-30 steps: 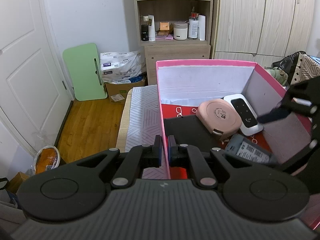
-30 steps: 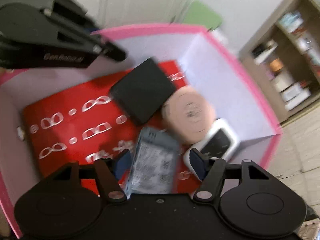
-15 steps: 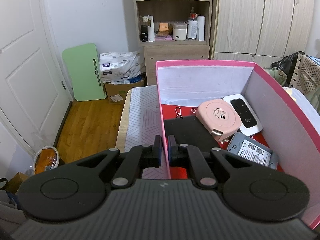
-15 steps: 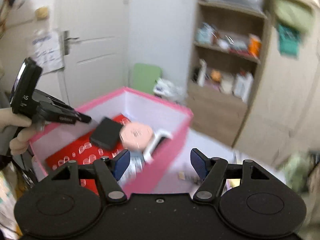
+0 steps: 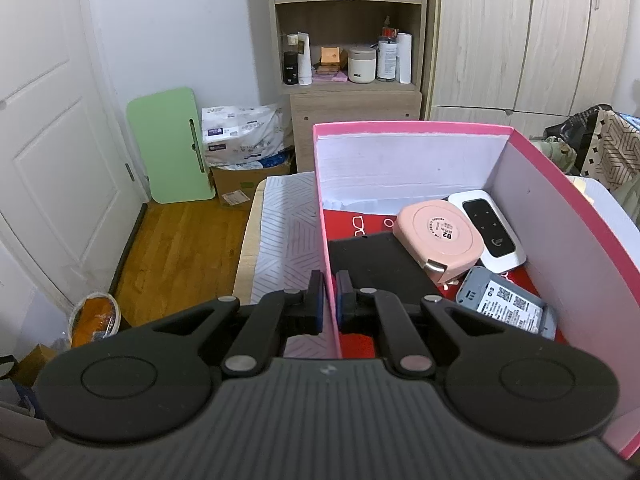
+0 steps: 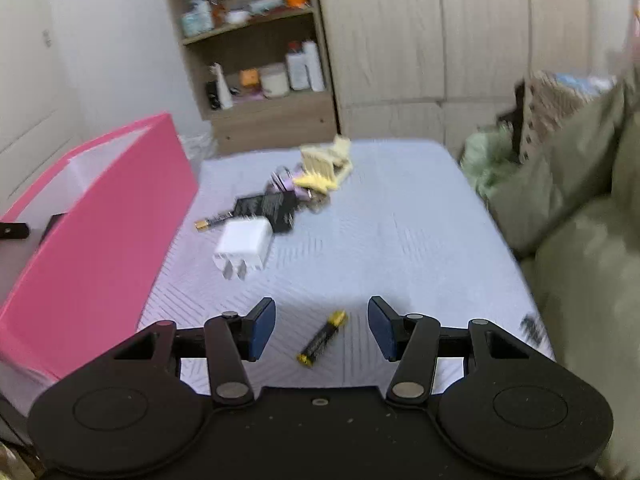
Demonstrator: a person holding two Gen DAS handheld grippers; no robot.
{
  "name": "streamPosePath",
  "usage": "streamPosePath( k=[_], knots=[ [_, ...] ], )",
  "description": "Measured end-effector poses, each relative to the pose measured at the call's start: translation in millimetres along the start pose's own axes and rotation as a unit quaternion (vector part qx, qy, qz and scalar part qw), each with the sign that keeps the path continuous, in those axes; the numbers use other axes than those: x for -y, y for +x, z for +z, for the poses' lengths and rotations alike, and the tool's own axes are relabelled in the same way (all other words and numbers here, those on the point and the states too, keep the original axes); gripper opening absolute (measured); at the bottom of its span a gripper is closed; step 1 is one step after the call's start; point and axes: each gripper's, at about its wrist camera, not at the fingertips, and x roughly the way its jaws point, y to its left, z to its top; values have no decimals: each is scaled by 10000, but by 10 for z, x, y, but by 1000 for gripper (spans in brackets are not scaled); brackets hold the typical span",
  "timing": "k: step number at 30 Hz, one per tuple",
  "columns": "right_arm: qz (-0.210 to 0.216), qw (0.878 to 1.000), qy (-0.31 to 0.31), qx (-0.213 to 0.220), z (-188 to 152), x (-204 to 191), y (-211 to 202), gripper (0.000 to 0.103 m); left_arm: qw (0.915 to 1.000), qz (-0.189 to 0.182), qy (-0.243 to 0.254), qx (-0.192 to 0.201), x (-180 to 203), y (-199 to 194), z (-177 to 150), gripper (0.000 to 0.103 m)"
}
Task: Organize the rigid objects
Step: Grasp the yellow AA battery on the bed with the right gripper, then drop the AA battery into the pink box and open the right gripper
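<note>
My left gripper [image 5: 329, 300] is shut on the near left wall of the pink box [image 5: 412, 127]. Inside lie a black pad [image 5: 372, 260], a pink round case [image 5: 438, 236], a white router [image 5: 488, 228] and a grey device with a label [image 5: 508, 308]. My right gripper [image 6: 322, 326] is open and empty over the bed. A black and gold battery [image 6: 322, 339] lies between its fingers. A white charger plug [image 6: 245, 247], a second battery [image 6: 212, 222], a black packet [image 6: 266, 207] and a yellow comb [image 6: 324, 168] lie further back. The pink box [image 6: 96, 216] stands to the left.
The bed sheet [image 6: 400, 220] is pale and patterned. Green bedding [image 6: 580, 208] is piled on the right. A shelf unit [image 5: 348, 40] and wardrobes [image 5: 532, 32] stand behind. A green folding board [image 5: 168, 144] leans by the door, with wooden floor [image 5: 172, 248] left of the bed.
My right gripper has let go of the grey device inside the box, left the box and swung right over the bed, above the battery. My left gripper has not moved.
</note>
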Motion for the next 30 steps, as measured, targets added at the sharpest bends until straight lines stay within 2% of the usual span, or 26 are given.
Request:
streamPosePath(
  k=[1, 3, 4, 5, 8, 12, 15, 19, 22, 24, 27, 30],
  knots=[
    [38, 9999, -48, -122, -10, -13, 61, 48, 10000, -14, -62, 2, -18, -2, -3, 6],
    [-88, 9999, -28, -132, -49, -5, 110, 26, 9999, -46, -105, 16, -26, -13, -18, 6],
    [-203, 9996, -159, -135, -39, -36, 132, 22, 10000, -42, -54, 12, -14, -13, -16, 6],
    [-287, 9991, -269, -172, -34, -68, 147, 13, 10000, -22, -7, 1, -5, -8, -9, 6],
    [-292, 9985, -333, -319, 54, -72, 193, 12, 10000, 22, 79, -16, 19, 4, 4, 6],
    [-180, 9992, -151, -311, 131, -42, 142, 12, 9998, 59, 169, -23, 42, -3, 0, 5],
    [164, 9998, 9, -81, 302, -63, 37, 12, 9998, 74, 175, -28, 46, -5, 1, 5],
    [1005, 9942, -125, 374, 617, -282, -179, 12, 9998, 83, 193, -61, 45, 0, 15, 5],
    [1767, 9810, -601, 533, 848, -575, -327, 12, 9996, 98, 230, -93, 59, 4, 13, 5],
    [2149, 9702, -1008, 486, 968, -789, -368, 12, 9995, 115, 260, -108, 71, 6, 15, 5],
    [2608, 9490, -1771, 52, 1161, -1171, -261, 12, 9994, 41, 140, -310, 28, 35, 39, 5],
    [2620, 9357, -2290, -577, 1290, -1517, 5, 12, 9964, -159, -11, -836, -40, 110, 113, 7]
  ],
)
